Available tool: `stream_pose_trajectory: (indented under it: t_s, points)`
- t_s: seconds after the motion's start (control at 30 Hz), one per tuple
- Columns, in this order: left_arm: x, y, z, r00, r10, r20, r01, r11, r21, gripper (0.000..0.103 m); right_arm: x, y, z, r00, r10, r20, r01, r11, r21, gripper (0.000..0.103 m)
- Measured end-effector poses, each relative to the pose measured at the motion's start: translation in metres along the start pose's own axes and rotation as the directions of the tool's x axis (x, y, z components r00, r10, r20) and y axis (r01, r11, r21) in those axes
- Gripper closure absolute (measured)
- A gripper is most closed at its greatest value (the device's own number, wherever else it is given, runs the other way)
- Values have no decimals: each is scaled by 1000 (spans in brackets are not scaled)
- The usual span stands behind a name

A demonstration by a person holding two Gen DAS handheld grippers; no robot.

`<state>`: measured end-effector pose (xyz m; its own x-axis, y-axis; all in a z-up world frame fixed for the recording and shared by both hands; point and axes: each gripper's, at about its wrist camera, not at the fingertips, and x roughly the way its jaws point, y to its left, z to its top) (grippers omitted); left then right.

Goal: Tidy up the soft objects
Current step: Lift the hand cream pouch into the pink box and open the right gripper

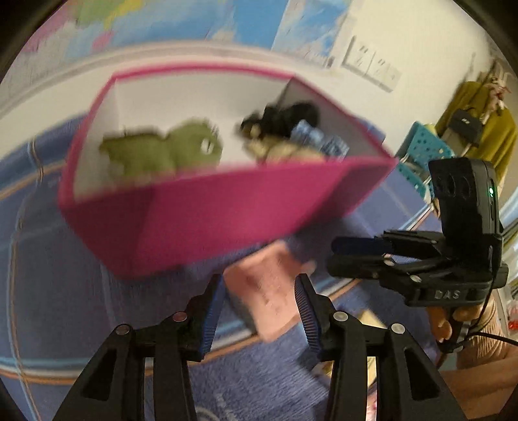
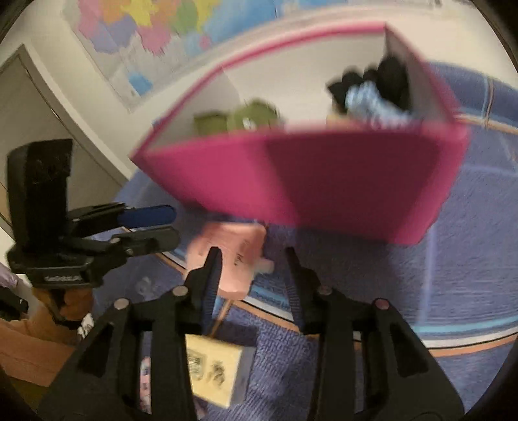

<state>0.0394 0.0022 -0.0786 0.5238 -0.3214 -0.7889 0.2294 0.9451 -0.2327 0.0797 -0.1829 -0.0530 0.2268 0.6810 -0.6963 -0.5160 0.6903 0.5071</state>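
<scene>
A magenta box (image 1: 226, 207) with white inner walls stands on the blue carpet. Inside it lie a green plush toy (image 1: 162, 152), a black and beige plush (image 1: 281, 129) and a blue-and-white soft item (image 1: 320, 139). In front of the box a pink soft object (image 1: 268, 301) lies on the carpet. My left gripper (image 1: 259, 291) is open, and the pink object shows between its fingers without the pads pressing on it. My right gripper (image 2: 254, 262) is open too, just right of the pink object (image 2: 236, 249). Each gripper appears in the other's view, right gripper (image 1: 333, 256) and left gripper (image 2: 174, 223). The frames are motion-blurred.
A yellow illustrated book or box (image 2: 217, 369) lies on the carpet under my right gripper. A teal perforated basket (image 1: 421, 152) and a yellow-green garment with a black bag (image 1: 479, 119) stand at the right. A coloured map (image 2: 145, 29) hangs on the wall behind the box.
</scene>
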Motion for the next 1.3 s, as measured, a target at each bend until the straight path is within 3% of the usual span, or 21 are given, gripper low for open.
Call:
stream_pose_trajectory:
  t_s: [0.2, 0.53, 0.73, 0.8, 1.07, 1.3]
  points:
    - [22, 8, -15, 997, -39, -64, 36, 998, -48, 57, 25, -7, 4, 1000, -3, -17, 3, 1000, 13, 61]
    - [27, -5, -17, 995, -78, -67, 78, 997, -14, 63, 42, 3, 13, 997, 69, -25, -69, 997, -19, 61]
    - [23, -11, -15, 995, -84, -62, 83, 996, -19, 63, 26, 7, 10, 999, 42, 9, -42, 999, -24, 80]
    - [17, -14, -14, 994, -96, -48, 95, 995, -17, 63, 16, 13, 5, 1000, 22, 21, -21, 999, -27, 85]
    - [-25, -38, 10, 992, -107, 67, 103, 992, 66, 63, -39, 31, 18, 989, -21, 145, 33, 997, -77, 86]
    - [-52, -40, 61, 980, -73, 184, 50, 991, 127, 63, -76, 42, 53, 963, -29, 268, 63, 991, -119, 86]
